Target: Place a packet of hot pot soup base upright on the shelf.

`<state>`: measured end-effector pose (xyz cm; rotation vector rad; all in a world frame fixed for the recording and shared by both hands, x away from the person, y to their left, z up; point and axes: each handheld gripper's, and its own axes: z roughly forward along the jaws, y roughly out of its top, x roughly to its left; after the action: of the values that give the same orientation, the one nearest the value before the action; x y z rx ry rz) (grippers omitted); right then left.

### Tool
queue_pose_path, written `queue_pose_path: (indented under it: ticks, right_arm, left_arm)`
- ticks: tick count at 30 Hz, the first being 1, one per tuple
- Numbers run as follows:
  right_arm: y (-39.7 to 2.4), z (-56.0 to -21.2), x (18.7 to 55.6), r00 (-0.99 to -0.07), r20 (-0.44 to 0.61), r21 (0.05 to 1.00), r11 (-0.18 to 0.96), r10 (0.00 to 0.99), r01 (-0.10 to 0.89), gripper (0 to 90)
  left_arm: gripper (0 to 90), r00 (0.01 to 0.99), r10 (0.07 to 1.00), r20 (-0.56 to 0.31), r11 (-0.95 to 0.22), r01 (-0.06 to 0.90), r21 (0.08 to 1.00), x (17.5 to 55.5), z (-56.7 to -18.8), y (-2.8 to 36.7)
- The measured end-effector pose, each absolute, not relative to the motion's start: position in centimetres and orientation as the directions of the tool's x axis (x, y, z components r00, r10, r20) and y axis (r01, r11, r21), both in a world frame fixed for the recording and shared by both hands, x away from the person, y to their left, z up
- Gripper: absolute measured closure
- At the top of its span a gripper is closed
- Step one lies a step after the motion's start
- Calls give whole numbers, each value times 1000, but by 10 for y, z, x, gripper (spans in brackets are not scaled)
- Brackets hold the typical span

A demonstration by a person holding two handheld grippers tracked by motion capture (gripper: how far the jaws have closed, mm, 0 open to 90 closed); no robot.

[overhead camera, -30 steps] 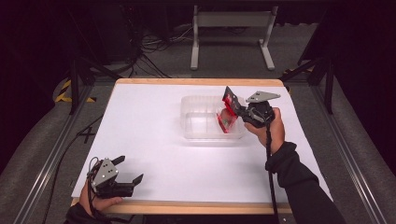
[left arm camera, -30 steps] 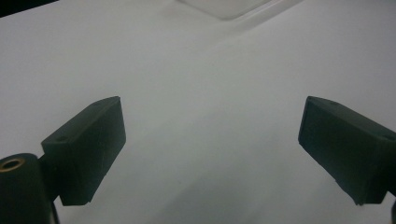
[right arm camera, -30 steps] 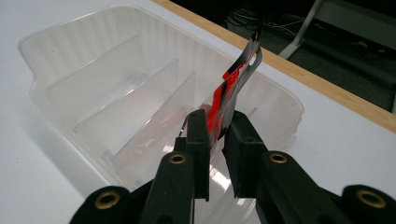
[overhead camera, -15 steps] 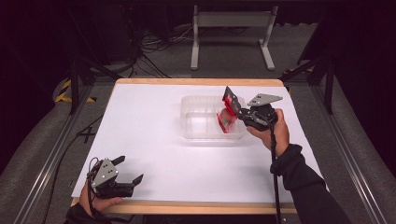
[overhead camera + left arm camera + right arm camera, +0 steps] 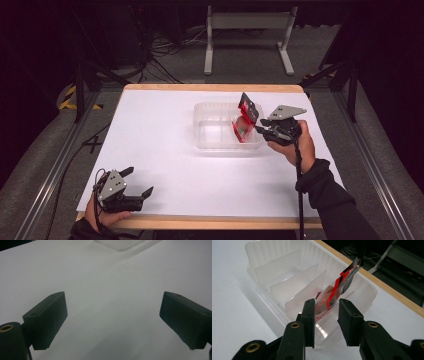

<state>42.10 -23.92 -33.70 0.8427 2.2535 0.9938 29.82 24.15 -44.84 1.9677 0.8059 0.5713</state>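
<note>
A red and black packet (image 5: pixel 246 112) stands tilted in the right-hand compartment of a clear plastic divided bin (image 5: pixel 215 106) at the back middle of the white table (image 5: pixel 160 145). My right gripper (image 5: pixel 259 129) hovers at the bin's right side. In the right gripper view its jaws stand a little apart, and the packet (image 5: pixel 342 282) leans just beyond the right gripper (image 5: pixel 327 303), inside the bin (image 5: pixel 274 265). My left gripper (image 5: pixel 140 181) rests at the table's front left corner. There the left gripper (image 5: pixel 112 317) is wide open over bare table, with nothing between its fingers.
The table's wooden back edge (image 5: pixel 372 277) runs just behind the bin. A metal stand (image 5: pixel 247 30) and cables lie on the floor beyond. A corner of the bin (image 5: pixel 125 243) shows far ahead of the left gripper.
The right gripper has drawn back slightly toward the person and lower, while the packet stays tilted in the bin. The left gripper has not moved.
</note>
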Motion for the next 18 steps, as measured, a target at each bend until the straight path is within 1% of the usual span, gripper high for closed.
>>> queue_pose_path:
  ticks: [5, 18]
  right_arm:
    - [-243, -337, 412, -671, -240, 772, 557, 702, 306, 636]
    - [-256, -341, 396, -683, -265, 769, 577, 680, 276, 566]
  left_arm:
    - [84, 682, 727, 77, -378, 304, 875, 298, -448, 241]
    - [84, 685, 725, 77, -380, 305, 873, 298, -448, 241]
